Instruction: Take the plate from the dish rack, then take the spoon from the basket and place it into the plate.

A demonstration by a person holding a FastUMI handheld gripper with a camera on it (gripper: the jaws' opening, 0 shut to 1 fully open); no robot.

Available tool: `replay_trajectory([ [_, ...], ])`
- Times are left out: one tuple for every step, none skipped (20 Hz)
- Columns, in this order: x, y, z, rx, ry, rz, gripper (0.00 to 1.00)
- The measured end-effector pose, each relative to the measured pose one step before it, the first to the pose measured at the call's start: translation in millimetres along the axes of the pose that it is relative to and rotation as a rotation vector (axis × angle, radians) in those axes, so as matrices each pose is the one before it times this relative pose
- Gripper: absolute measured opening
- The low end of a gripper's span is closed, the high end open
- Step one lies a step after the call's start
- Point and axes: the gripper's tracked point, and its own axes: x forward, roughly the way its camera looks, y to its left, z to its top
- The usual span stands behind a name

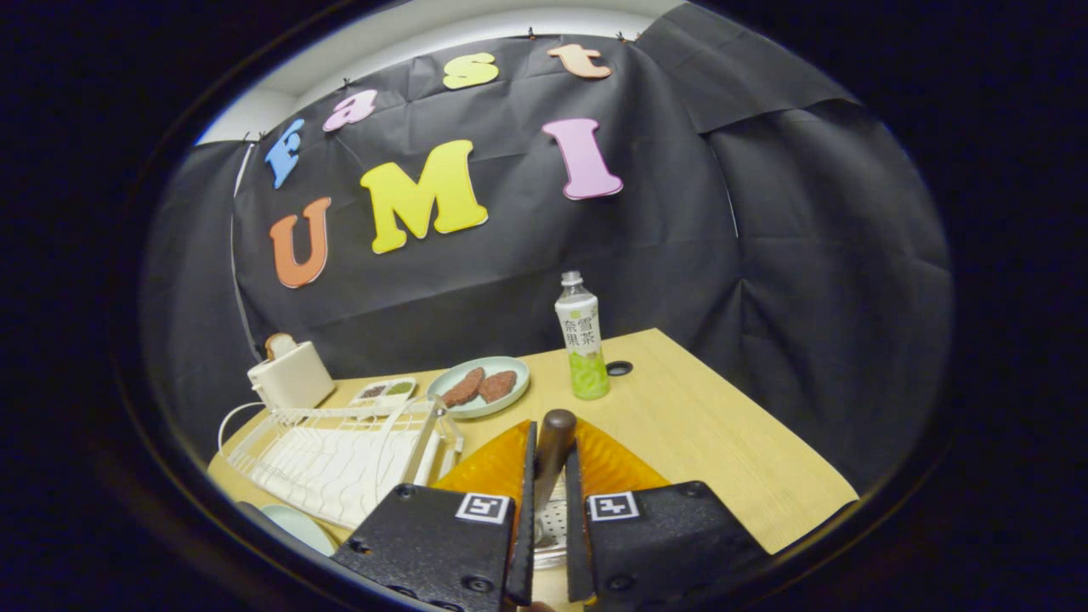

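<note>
While the gripper (550, 463) clamps the spoon (551, 455) by its dark, rounded handle — both fingers nearly closed and pressing on it — a perforated metal basket (551, 529) sits below between them. A white wire rack (340, 459) lies ahead to the left; a pale plate's (299, 527) rim shows just left of the fingers, on the wooden table (714, 433).

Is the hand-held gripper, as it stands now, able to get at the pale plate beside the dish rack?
Probably yes. The hand-held gripper, shut on the spoon, has the plate close beside its fingers. The dish rack lies beyond the plate, not between them.
</note>
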Motion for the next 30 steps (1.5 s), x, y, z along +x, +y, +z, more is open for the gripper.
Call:
replay_trajectory([
  [-2.44,-1.02,4.18,-0.01650,-0.00987,-0.01521,0.19],
  [-2.49,2.86,3.45,-0.00704,-0.00716,0.00157,0.18],
  [-4.53,2.57,3.35,-0.00144,-0.00512,-0.00017,0.17],
  [-5.49,1.61,5.61,-0.00003,-0.01216,-0.00361,0.16],
  [-5.19,0.62,7.21,-0.00360,-0.01905,-0.00609,0.16],
  [-5.39,-0.41,8.98,-0.01425,-0.02523,-0.01089,0.16],
  [-7.83,-0.35,12.77,-0.01945,-0.03362,-0.01392,0.16],
  [-7.68,0.23,11.88,-0.01695,-0.02780,-0.01473,0.16],
  [-8.52,0.38,10.80,-0.01964,-0.02010,-0.01765,0.16],
  [-10.11,2.40,9.27,-0.01167,-0.01736,-0.00794,0.16],
  [-11.26,5.52,10.28,-0.00974,-0.01832,0.00058,0.16],
  [-10.75,4.90,6.16,-0.00325,-0.00979,0.00037,0.16],
  [-13.82,7.58,7.79,0.00131,-0.01377,0.00313,0.16],
  [-11.34,8.63,5.08,0.00251,-0.01081,0.00902,0.16],
  [-13.80,12.16,4.45,0.00288,-0.00809,0.01362,0.16],
  [-10.04,12.58,1.47,0.00448,0.00089,0.01637,0.16],
  [-10.02,15.11,-0.97,0.00553,0.00492,0.02541,0.16],
  [-9.19,15.03,-3.19,0.00907,0.01228,0.02412,0.16],
  [-6.29,14.29,-3.46,0.00847,0.01064,0.02275,0.16],
  [-5.35,13.72,-4.75,0.01202,0.01238,0.02117,0.16],
  [-3.01,15.41,-6.44,0.01091,0.01304,0.02464,0.16],
  [-1.81,15.24,-7.19,0.01280,0.01170,0.02455,0.16],
  [-0.64,14.68,-8.09,0.01179,0.01319,0.02111,0.16],
  [-0.14,13.13,-9.35,0.00978,0.01205,0.02190,0.16],
  [1.09,12.67,-9.40,0.00642,0.01180,0.01864,0.16],
  [1.62,11.07,-10.56,0.00502,0.01441,0.01640,0.16],
  [1.50,9.90,-12.02,0.00252,0.01670,0.01503,0.16],
  [1.50,9.49,-11.61,0.00967,0.01066,0.01137,0.16],
  [3.43,8.15,-11.54,-0.00207,0.01352,0.01013,0.16],
  [3.72,6.58,-14.63,-0.00425,0.01943,0.00836,0.16],
])
